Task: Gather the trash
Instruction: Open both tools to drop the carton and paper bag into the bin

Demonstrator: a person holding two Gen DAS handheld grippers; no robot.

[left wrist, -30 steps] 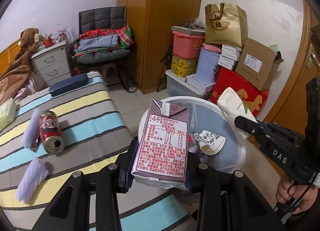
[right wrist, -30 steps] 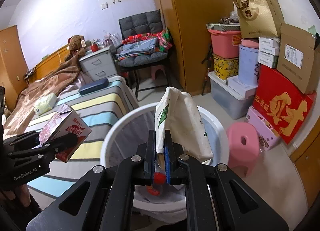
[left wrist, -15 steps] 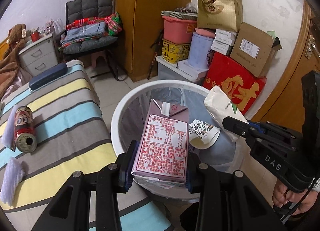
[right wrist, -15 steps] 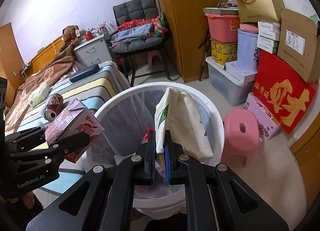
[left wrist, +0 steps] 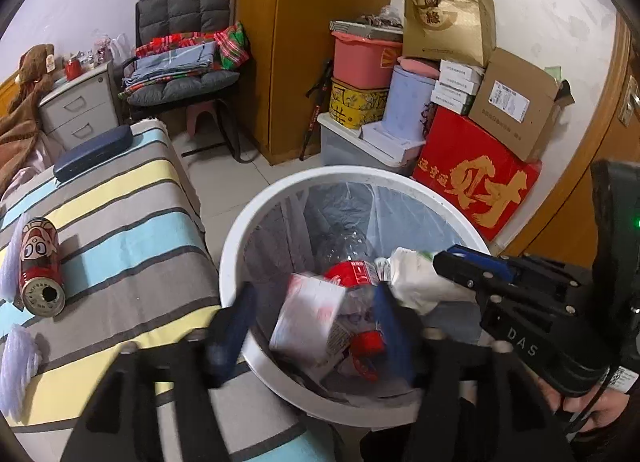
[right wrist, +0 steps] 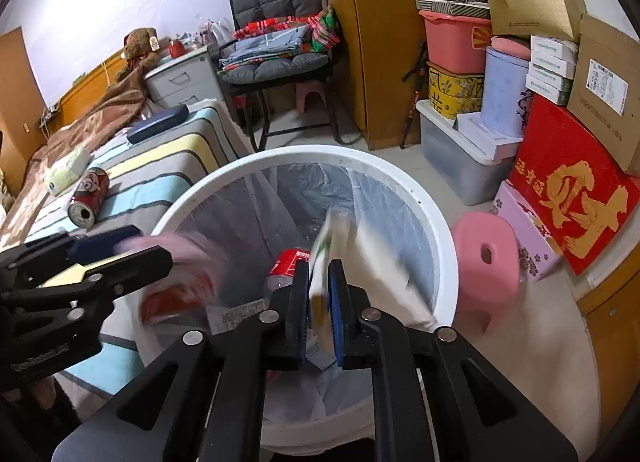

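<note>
A white trash bin point(left wrist: 236, 246) point(right wrist: 436, 222) with a clear liner stands beside the striped bed. My left gripper point(left wrist: 316, 322) is open above it; the pink milk carton point(left wrist: 306, 314) is loose and blurred, dropping into the bin, and shows as a pink blur in the right wrist view point(right wrist: 184, 274). My right gripper point(right wrist: 319, 298) has opened slightly over the bin; the white paper bag point(right wrist: 384, 262) point(left wrist: 416, 278) still sits between its fingers, blurred and tilting down. A red bottle point(left wrist: 352, 268) lies in the bin. A red can point(left wrist: 40, 266) point(right wrist: 88, 194) lies on the bed.
The striped bed point(left wrist: 120, 222) is left of the bin, with a blue case point(left wrist: 92, 152) and white fuzzy items point(left wrist: 16, 358). A pink stool point(right wrist: 486, 254) stands right of the bin. Stacked boxes point(left wrist: 476, 178), a wardrobe and a chair line the back.
My left gripper has opened and let go of the milk carton, which falls into the bin. My right gripper has opened a little and the paper bag tips downward. Both moved over the bin.
</note>
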